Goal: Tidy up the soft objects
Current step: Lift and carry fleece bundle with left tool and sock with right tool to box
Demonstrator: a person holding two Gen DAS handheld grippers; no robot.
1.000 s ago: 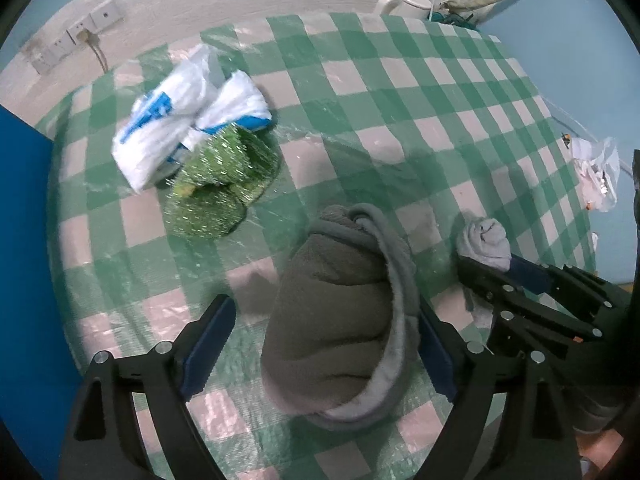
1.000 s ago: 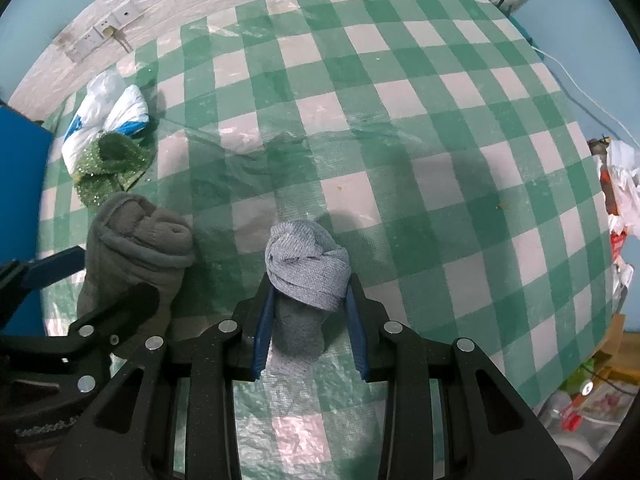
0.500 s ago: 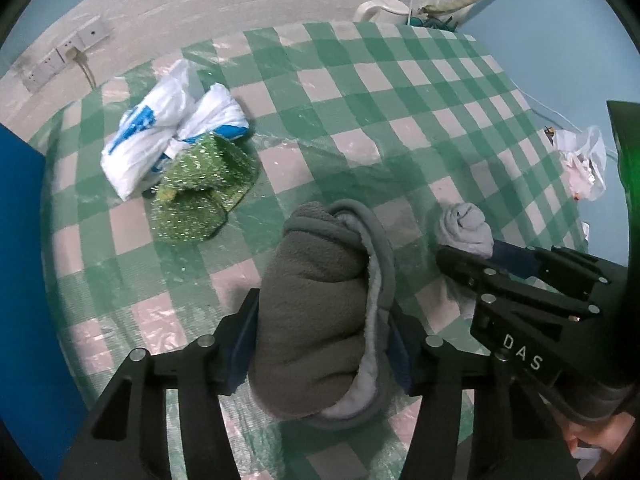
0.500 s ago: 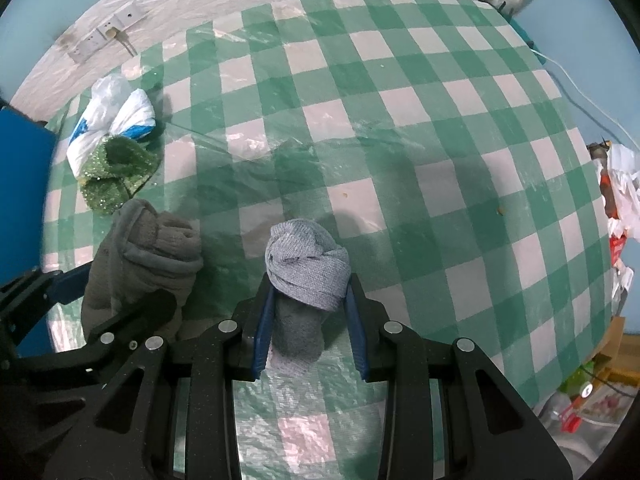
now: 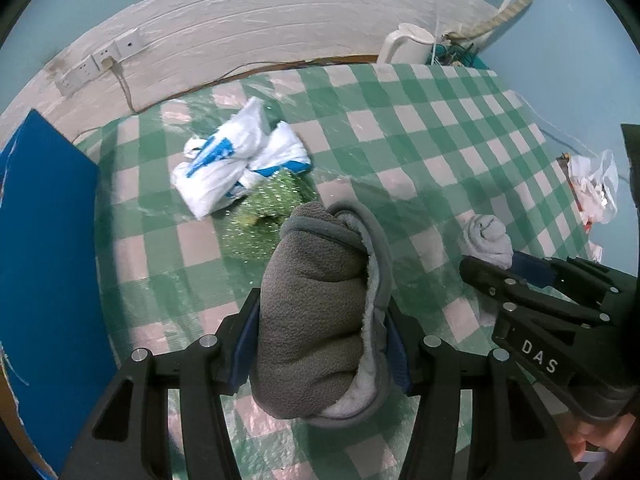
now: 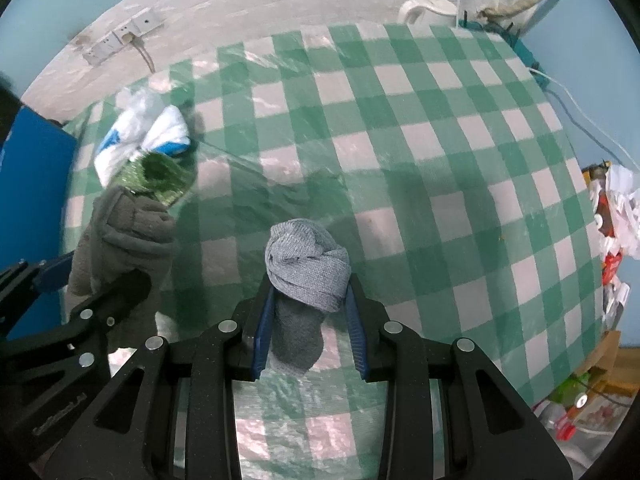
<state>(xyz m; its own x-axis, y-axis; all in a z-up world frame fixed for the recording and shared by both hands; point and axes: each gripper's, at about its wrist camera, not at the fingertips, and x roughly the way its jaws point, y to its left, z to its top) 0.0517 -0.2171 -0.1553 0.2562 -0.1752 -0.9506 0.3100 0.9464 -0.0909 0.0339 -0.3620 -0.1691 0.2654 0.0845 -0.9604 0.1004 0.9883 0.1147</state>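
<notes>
Left claw (image 5: 320,344): you hold the fleece roll (image 5: 316,316), pads pressed into its sides, above the table (image 5: 420,160).
Right claw (image 6: 308,312): narrow, clamped on the sock ball (image 6: 308,264).
Handling: both look light, soft and squashy; grip mid-body so the rolls don't unwind.
Pile: bag (image 5: 228,168) and green scrubber (image 5: 268,204) at 11 o'clock of the roll.

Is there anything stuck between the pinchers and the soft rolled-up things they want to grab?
No, nothing is in the way. The left gripper already squeezes the big grey fleece roll between its blue pads, and the right gripper squeezes the small grey sock bundle. Each roll sits right against the pads.
</notes>
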